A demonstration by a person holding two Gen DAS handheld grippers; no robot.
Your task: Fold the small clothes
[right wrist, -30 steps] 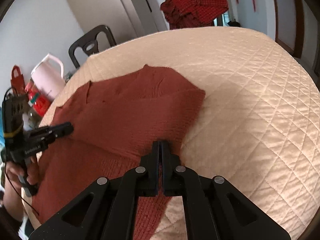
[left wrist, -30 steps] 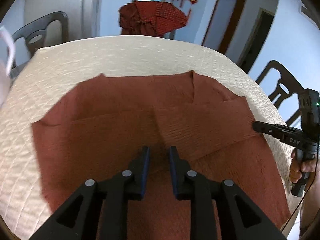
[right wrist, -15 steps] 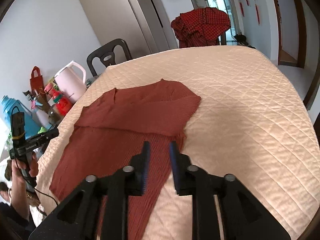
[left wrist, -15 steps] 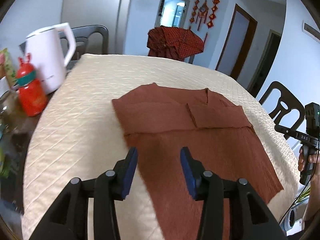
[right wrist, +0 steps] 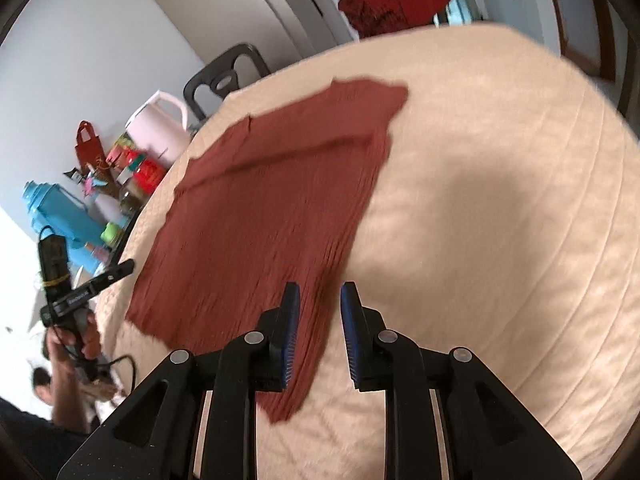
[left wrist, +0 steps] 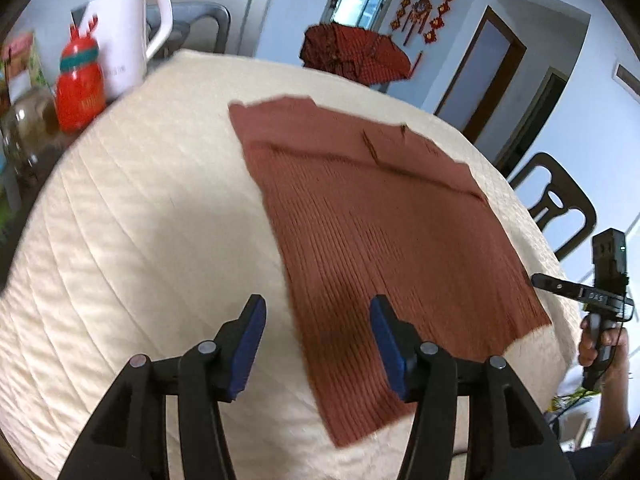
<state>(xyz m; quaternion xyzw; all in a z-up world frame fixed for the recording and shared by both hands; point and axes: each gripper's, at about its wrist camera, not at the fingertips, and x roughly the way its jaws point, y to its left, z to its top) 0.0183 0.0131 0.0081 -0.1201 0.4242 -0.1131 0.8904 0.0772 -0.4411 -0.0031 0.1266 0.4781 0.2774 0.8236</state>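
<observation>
Now that you've let go of the folded-in sleeves and pulled back, left tongs (left wrist: 318, 338) and right tongs (right wrist: 319, 330) both gape empty over the rust sweater's (left wrist: 384, 216) hem corners on the bench (left wrist: 152, 216), ready for the bottom-up fold.

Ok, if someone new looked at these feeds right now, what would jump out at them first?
First the rust-red garment, spread flat near the middle of the cream quilted table cover, sleeves folded across its far end. Next the two black tools with blue pads: the left tool open over the garment's near left edge, the right tool open over its near right corner, neither holding cloth. At the table's far left stand a pale kettle and a red bottle.
</observation>
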